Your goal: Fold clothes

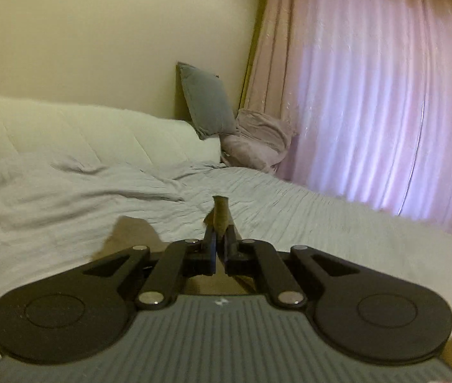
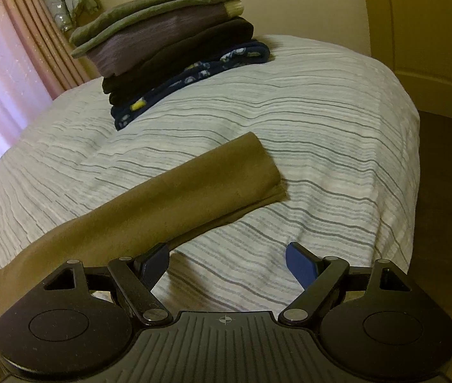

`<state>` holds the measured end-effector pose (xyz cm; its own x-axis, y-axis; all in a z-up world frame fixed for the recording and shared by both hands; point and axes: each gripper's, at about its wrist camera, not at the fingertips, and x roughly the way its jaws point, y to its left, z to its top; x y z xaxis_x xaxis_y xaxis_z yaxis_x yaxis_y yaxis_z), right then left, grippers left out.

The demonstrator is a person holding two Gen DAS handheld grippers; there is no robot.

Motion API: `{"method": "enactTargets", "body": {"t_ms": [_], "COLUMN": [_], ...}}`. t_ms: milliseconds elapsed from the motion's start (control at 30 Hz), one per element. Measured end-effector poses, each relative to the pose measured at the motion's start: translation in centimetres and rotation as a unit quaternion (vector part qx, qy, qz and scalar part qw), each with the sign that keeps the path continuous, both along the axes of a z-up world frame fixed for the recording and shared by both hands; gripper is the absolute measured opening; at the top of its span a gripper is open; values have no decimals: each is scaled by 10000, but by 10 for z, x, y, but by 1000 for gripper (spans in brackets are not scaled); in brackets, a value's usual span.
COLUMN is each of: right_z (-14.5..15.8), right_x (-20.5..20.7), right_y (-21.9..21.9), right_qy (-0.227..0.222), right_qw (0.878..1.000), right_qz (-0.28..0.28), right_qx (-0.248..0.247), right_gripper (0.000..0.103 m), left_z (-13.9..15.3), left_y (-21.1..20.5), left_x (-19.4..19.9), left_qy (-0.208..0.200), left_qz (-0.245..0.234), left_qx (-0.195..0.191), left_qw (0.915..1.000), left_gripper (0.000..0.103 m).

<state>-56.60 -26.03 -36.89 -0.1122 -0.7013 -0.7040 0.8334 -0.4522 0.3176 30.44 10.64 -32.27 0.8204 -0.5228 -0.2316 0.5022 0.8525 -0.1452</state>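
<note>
A brown garment (image 2: pixel 178 191) lies as a long folded strip across the striped bedspread (image 2: pixel 321 121), running from the lower left toward the middle. In the left wrist view my left gripper (image 1: pixel 221 239) is shut on an edge of this brown garment (image 1: pixel 221 212). A narrow tuft of it sticks up between the pads, and more of the cloth hangs below to the left. My right gripper (image 2: pixel 226 261) stands open just above the bedspread. Its left finger (image 2: pixel 152 263) is at the strip's near edge, and nothing lies between the pads.
A stack of folded clothes (image 2: pixel 168 51) sits at the bed's far side. A grey pillow (image 1: pixel 208 102) and a pinkish bundle (image 1: pixel 257 140) lean at the head of the bed, beside pink curtains (image 1: pixel 369 95). A door (image 2: pixel 433 32) and dark floor (image 2: pixel 449 191) lie to the right.
</note>
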Motion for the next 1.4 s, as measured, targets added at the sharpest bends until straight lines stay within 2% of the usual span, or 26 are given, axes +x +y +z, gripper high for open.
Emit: {"method": "enactTargets", "body": {"t_ms": [100,200,300,433,500,600,633,667,733,767,800,900,1000,1067,1167,1300,1367,1400], "right_z": [-3,-4,-5,-6,-5,-6,-6,-6,-6,-5,-4,1,8,14,24,26,21,17], "right_x": [2,3,0,2,4,3,3,3,3,4,4,4,6,11,24,52,65,68], "right_y": [-1,-3,-3,-7,-8,-6,-6,-5,-4,-4,-3,-2,3,7,8,-8,-19,-24], "right_qy": [94,165,128,201,255,225,221,226,254,275,292,271,337,505,954,1114,1061,1067], "right_qw": [9999,9997,9996,9992,9990,9991,9991,9990,9988,9985,9981,9977,9982,9978,9939,9855,9789,9775], "right_qz": [79,186,240,296,311,316,331,350,401,448,499,584,493,418,435,1154,1603,1698], "right_qx": [26,61,72,151,189,168,157,149,158,179,203,231,106,-17,-336,-558,-690,-657], "right_gripper": [83,83,83,83,83,83,83,83,83,83,83,83,83,83,83,83,83,83], "left_z": [-31,-75,-102,-85,-67,-65,-76,-88,-109,-107,-105,-84,-67,-56,-56,-85,-104,-107], "left_y": [-3,18,42,51,52,48,48,51,70,77,83,84,86,81,55,17,16,24], "left_x": [3,0,-9,-24,-29,-31,-25,-16,-4,-5,-5,-4,-4,-5,0,11,19,24], "left_qy": [102,774,1181,845,376,175,476,954,1830,1841,1844,1502,1156,948,986,1413,1489,1598], "left_qz": [203,523,711,739,673,608,584,569,609,641,676,951,1146,1076,247,-582,-95,97], "left_qx": [542,652,652,459,356,648,860,980,708,595,496,803,759,760,843,1321,1660,1464], "left_qw": [9983,9935,9883,9926,9964,9959,9934,9890,9787,9790,9793,9808,9837,9867,9912,9794,9748,9762], "left_gripper": [2,2,3,3,3,5,7,8,11,11,16,17,17,18,18,21,15,4]}}
